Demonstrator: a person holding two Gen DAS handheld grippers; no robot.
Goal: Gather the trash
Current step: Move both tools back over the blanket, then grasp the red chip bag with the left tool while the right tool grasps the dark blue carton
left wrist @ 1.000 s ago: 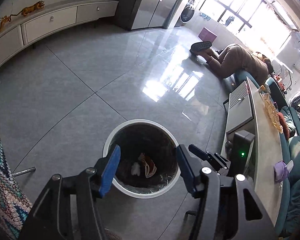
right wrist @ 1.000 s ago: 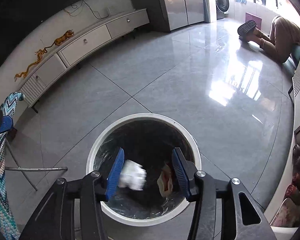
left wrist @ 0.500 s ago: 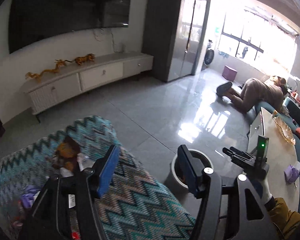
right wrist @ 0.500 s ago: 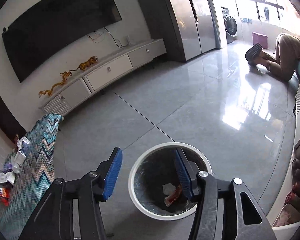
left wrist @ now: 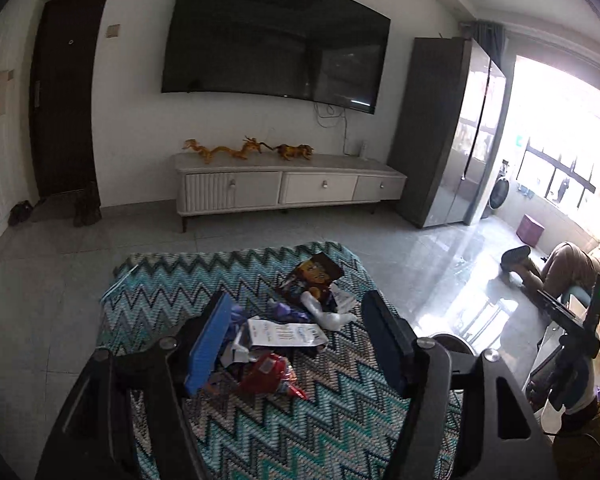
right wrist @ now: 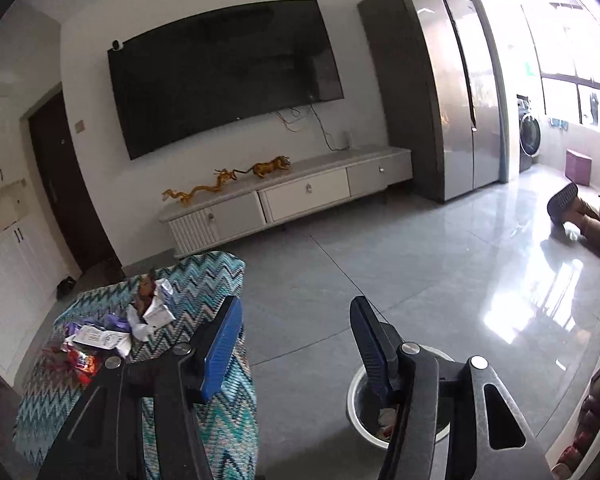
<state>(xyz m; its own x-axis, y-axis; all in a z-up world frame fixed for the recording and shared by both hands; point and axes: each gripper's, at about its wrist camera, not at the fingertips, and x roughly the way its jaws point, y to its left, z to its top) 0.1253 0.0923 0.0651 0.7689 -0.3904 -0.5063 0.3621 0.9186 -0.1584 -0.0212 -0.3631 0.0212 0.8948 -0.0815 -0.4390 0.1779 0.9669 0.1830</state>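
Blue-padded jaws on the left gripper [left wrist: 296, 338] are spread wide with nothing between them, hanging over the litter on the teal zigzag-knit cloth [left wrist: 260, 432]. Right under that gap sits a white printed paper slip [left wrist: 286, 334], with a shiny red foil wrapper [left wrist: 270, 374] on the nearer side of it and a crumpled white wrapper [left wrist: 326, 314] just past it. Further back on the cloth is a dark snack packet with an orange picture [left wrist: 314, 278].

The right gripper [right wrist: 296, 342] is also wide open and empty, held over bare grey floor tile [right wrist: 340, 280] beside the cloth. Its right-hand finger overlaps a round white-rimmed trash bin [right wrist: 358, 410] standing on the floor off the cloth's side, and a few scraps show inside it. From this view the same trash pile [right wrist: 112, 328] sits on the cloth's top, well apart from the bin.

Beyond the cloth, against the wall, there's a low white TV cabinet [left wrist: 288, 188].
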